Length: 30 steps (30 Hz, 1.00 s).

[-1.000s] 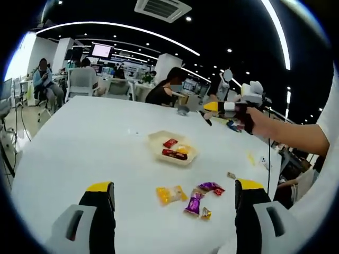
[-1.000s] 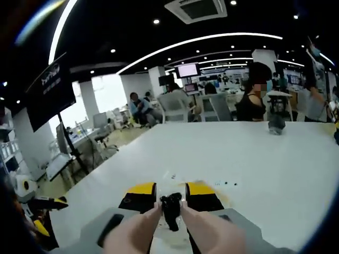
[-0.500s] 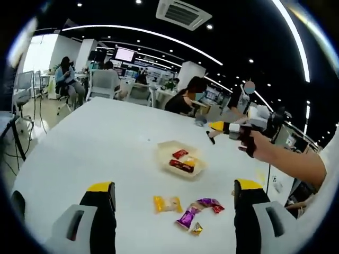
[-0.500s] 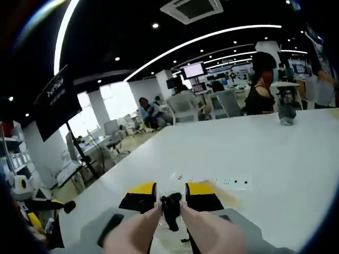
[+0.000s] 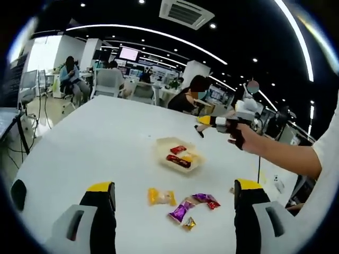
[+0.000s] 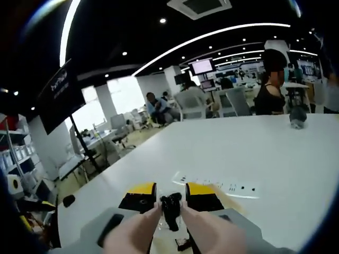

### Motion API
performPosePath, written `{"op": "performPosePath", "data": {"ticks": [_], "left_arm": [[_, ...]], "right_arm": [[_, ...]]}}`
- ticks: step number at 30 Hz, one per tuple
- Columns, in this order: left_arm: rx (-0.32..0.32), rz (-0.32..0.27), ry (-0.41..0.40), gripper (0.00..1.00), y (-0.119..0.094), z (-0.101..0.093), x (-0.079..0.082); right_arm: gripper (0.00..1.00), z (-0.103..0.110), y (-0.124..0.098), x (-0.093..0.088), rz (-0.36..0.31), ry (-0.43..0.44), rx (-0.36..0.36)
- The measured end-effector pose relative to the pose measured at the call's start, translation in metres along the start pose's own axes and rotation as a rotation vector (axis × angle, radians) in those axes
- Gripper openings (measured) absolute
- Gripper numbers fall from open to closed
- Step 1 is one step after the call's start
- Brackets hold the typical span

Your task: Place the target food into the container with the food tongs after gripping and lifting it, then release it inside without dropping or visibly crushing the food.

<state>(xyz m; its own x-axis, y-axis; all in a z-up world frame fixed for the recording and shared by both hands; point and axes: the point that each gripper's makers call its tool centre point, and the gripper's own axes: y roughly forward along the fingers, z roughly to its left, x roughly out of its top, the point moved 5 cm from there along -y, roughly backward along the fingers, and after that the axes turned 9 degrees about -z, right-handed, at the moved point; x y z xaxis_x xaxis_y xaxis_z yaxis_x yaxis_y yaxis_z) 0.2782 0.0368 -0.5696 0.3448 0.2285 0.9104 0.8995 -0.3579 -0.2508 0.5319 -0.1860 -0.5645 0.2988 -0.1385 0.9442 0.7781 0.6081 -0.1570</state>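
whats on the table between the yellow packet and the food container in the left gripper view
Nothing: in the left gripper view, bare white table separates the yellow packet from the food container.

- Pale lettering on the black hanging sign [image 6: 62, 91] at upper left of the right gripper view, too small and slanted to read.
- Printed wrappers on the sweets [image 5: 183, 205] lying on the white table [image 5: 95, 148], print too small to read.
- Lit wall screen [image 5: 129, 53] far back in the left gripper view, content blurred.
- Row of dark marks on the strip [image 6: 217, 184] lying on the table ahead of the right gripper, not legible as words or numbers.
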Motion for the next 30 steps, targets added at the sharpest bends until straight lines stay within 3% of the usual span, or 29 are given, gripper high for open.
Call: {"op": "performPosePath", "data": {"ticks": [5, 10, 19, 30], "left_arm": [[0.032, -0.016, -0.041, 0.93, -0.006, 0.001, -0.003], [0.013, 0.019, -0.005, 0.92, -0.007, -0.004, -0.004], [0.016, 0.013, 0.016, 0.92, -0.019, -0.006, -0.002], [0.014, 0.040, 0.032, 0.92, -0.030, -0.011, -0.011]], "right_arm": [[0.21, 0.005, 0.001, 0.000, 0.018, -0.017, 0.017], [0.21, 0.006, 0.002, 0.003, 0.004, -0.030, 0.029], [0.21, 0.003, 0.000, -0.001, 0.011, -0.051, 0.033], [0.21, -0.001, 0.005, 0.001, -0.001, 0.001, 0.036]]}}
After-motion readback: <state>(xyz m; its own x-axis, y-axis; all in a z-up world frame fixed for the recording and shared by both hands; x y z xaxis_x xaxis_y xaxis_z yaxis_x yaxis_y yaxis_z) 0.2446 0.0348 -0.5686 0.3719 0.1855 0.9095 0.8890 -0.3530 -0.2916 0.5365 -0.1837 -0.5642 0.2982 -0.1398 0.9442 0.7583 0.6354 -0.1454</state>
